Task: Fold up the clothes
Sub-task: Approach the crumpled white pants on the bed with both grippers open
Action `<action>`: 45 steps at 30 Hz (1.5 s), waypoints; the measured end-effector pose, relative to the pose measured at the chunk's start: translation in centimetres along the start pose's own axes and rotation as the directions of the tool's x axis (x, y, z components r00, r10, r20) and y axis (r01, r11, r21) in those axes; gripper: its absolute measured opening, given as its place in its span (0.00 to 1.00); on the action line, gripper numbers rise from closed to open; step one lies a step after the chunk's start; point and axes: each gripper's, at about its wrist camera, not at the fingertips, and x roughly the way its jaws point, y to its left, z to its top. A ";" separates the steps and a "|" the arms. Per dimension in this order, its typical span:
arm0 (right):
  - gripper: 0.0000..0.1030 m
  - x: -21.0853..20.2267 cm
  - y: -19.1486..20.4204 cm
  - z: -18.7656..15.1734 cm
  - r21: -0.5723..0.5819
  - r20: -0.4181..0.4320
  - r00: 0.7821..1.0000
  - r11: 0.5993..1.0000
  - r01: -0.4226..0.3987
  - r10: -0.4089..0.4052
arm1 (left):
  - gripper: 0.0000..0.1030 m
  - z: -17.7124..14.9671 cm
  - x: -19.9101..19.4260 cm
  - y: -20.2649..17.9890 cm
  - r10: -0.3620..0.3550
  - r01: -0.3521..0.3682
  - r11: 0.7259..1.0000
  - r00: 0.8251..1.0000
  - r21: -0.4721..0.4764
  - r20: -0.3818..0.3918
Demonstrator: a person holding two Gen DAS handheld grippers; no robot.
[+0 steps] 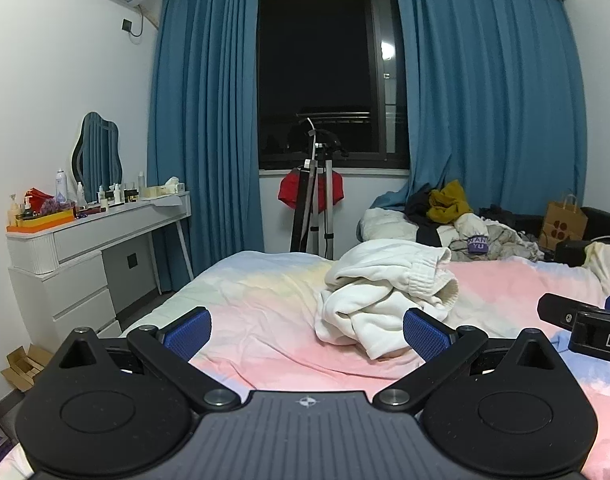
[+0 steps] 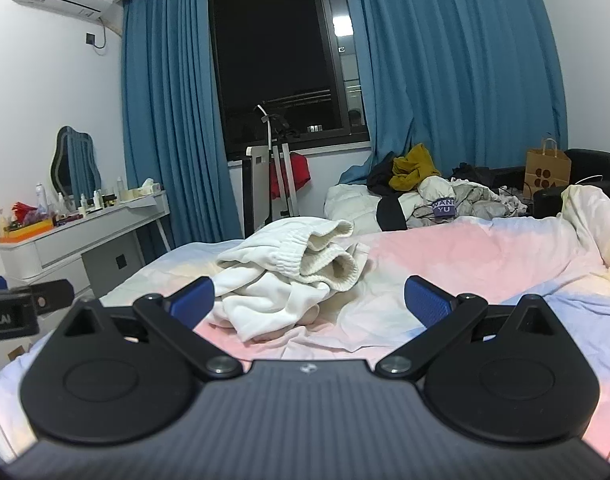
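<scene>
A crumpled white garment (image 1: 385, 296) with ribbed cuffs lies in a heap on the pastel pink, yellow and blue bed sheet (image 1: 265, 292). My left gripper (image 1: 307, 334) hovers low over the sheet just short of the heap, jaws wide open, nothing between its blue pads (image 1: 189, 332). In the right wrist view the same white garment (image 2: 289, 276) sits ahead and slightly left. My right gripper (image 2: 309, 304) is open too and holds nothing; its left pad (image 2: 193, 304) is close to the heap's near edge. Each gripper shows at the edge of the other's view.
A pile of mixed clothes (image 1: 457, 216) lies at the bed's far side, with a brown paper bag (image 1: 563, 220) beside it. A white dressing table (image 1: 85, 236) with bottles and a mirror stands to the left. A tripod (image 1: 315, 200) stands under the window between blue curtains.
</scene>
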 end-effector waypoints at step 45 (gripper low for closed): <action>1.00 2.9 1.0 -3.2 -0.052 -0.065 0.997 0.998 0.027 -0.031 | 0.99 -3.7 3.7 3.1 -0.098 0.098 0.994 0.995 -0.050 0.001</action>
